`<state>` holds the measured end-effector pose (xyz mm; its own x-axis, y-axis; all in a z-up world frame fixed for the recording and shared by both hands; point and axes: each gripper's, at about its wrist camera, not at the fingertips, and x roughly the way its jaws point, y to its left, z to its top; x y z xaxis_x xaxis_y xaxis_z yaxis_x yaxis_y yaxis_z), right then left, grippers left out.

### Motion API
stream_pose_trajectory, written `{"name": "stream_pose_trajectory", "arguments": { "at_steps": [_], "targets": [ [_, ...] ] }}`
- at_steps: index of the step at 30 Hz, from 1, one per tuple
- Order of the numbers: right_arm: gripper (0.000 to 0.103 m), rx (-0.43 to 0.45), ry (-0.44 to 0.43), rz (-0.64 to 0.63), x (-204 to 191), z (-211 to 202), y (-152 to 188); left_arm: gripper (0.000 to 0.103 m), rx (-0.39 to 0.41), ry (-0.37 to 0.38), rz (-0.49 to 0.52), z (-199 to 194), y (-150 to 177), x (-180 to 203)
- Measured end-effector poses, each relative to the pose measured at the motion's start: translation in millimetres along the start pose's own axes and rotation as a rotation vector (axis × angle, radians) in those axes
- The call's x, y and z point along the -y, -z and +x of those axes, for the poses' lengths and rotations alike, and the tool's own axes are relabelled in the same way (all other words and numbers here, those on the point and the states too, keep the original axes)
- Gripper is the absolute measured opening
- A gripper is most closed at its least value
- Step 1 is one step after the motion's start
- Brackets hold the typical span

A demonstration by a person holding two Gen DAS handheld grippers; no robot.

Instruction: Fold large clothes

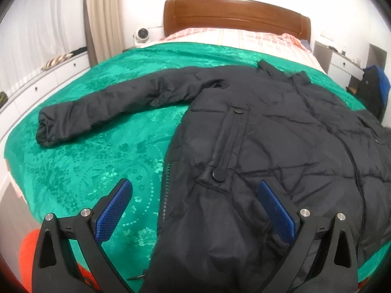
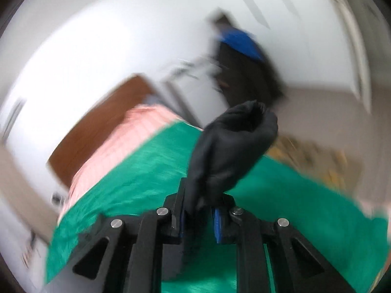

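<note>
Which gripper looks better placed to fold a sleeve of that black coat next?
The right gripper, probably: it is already shut on a black sleeve cuff, lifted above the green blanket. The left gripper hovers open over the coat hem, gripping nothing.

A: What carries everything here?

B: A bed (image 1: 237,12) with a brown wooden headboard. A green patterned blanket (image 1: 80,171) covers most of it.

A: And near the headboard?

B: There a pink checked sheet (image 1: 244,37) shows.

A: What lies on the blanket?

B: A black padded jacket (image 1: 281,131), spread flat, with one sleeve stretched out to the left side.
</note>
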<state>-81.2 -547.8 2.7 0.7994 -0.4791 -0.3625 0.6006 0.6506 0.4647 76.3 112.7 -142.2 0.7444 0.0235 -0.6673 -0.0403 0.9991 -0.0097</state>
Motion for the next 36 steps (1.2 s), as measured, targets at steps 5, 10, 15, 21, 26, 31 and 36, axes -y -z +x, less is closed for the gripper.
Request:
{"name": "stream_pose_trajectory", "arguments": {
  "at_steps": [5,10,15,21,26,31,36],
  "targets": [
    [0.019,0.019,-0.257,-0.282,-170.5,-16.1,-24.7,0.103,0.010,0.018,0.013,-3.0,0.6,1.7],
    [0.018,-0.078,-0.439,-0.419,-309.9,-3.8,16.7,0.103,0.038,0.001,0.032,-4.2,0.4,-1.4],
    [0.029,-0.269,-0.487,-0.462,-404.2,52.4,114.6,0.103,0.014,-0.003,0.029,2.9,2.9,-5.2],
    [0.072,-0.616,-0.544,-0.349,-416.8,89.7,261.4,0.103,-0.015,-0.021,0.047,6.7,7.9,-4.2],
    [0.072,-0.677,-0.601,-0.392,-382.5,70.1,296.0,0.103,-0.016,-0.017,0.044,7.1,7.5,-2.8],
    [0.072,-0.590,-0.604,-0.505,-321.2,43.4,263.6,0.103,-0.004,0.002,0.052,3.4,7.2,2.0],
    [0.075,-0.415,-0.500,-0.647,-242.6,-2.1,240.2,0.103,0.003,0.016,0.063,3.5,7.2,8.7]
  ]
}}
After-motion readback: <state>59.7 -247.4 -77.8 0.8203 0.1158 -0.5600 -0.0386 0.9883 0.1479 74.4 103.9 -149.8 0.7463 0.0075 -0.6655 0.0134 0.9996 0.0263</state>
